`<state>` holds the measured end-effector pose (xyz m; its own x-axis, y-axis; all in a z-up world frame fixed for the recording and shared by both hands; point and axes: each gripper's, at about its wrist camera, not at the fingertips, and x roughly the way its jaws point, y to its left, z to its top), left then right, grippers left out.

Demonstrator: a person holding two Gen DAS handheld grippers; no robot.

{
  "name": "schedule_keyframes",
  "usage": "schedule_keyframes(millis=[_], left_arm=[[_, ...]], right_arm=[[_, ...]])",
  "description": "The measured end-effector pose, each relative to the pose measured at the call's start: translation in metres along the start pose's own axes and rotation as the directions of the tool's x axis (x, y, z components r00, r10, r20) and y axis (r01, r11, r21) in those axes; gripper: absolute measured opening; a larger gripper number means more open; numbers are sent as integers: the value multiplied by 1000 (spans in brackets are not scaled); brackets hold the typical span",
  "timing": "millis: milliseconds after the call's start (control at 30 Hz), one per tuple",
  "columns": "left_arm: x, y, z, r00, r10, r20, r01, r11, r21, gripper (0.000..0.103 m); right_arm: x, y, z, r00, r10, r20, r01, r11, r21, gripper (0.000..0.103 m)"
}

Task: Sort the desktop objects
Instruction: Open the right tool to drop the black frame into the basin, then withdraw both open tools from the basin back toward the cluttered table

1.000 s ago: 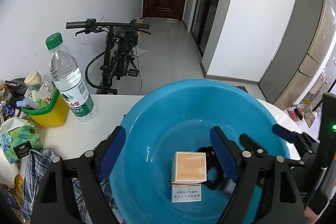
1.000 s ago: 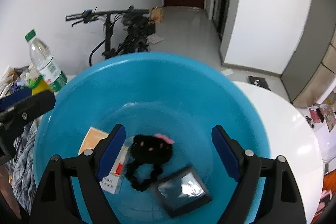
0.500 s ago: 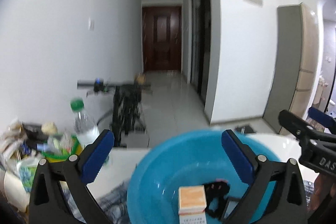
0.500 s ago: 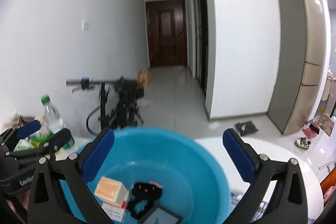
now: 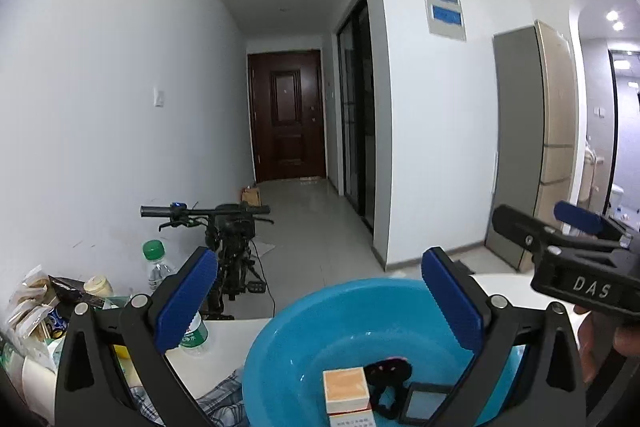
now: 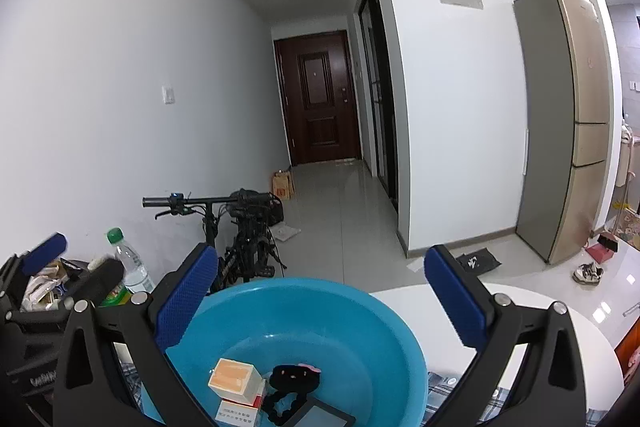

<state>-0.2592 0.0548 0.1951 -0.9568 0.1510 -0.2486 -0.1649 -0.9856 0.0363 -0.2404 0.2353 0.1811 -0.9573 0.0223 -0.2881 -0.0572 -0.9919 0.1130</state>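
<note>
A blue plastic basin (image 5: 320,323) (image 6: 320,311) stands on the white round table (image 6: 532,311). It holds an orange-topped box (image 5: 345,385) (image 6: 234,379), a black hair tie with a pink bow (image 5: 390,373) (image 6: 294,379) and a small dark framed mirror (image 5: 424,405) (image 6: 320,413). My left gripper (image 5: 320,303) is open and empty, raised above and behind the basin. My right gripper (image 6: 320,301) is open and empty, also raised over the basin. Each gripper shows at the edge of the other's view.
A water bottle with a green cap (image 5: 160,275) (image 6: 128,267) and a yellow bin with snack packets (image 5: 48,311) stand at the table's left. Plaid cloth (image 5: 224,395) lies under the basin. A bicycle (image 5: 232,251) leans by the wall behind; a fridge (image 6: 568,123) stands right.
Both grippers have lifted up and tilted away from the basin, which now sits low in both views. Both jaws stay open and empty.
</note>
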Motion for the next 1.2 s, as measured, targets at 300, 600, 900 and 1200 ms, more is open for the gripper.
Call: schedule_keyframes(millis=[300, 600, 900, 1200], left_arm=[[-35, 8, 8, 997, -17, 69, 22, 998, -62, 103], [-71, 12, 9, 997, -42, 61, 48, 994, -95, 103], [-144, 17, -1, 996, -46, 79, 50, 997, -53, 103], [-184, 32, -21, 1000, -11, 9, 12, 992, -129, 103]], right_arm=[[-20, 6, 3, 999, 6, 36, -6, 1000, -7, 103], [-74, 8, 11, 989, 5, 147, -3, 1000, -9, 103], [-162, 29, 6, 922, 125, 368, -126, 992, -21, 103], [-160, 38, 3, 925, 174, 338, -176, 984, -25, 103]])
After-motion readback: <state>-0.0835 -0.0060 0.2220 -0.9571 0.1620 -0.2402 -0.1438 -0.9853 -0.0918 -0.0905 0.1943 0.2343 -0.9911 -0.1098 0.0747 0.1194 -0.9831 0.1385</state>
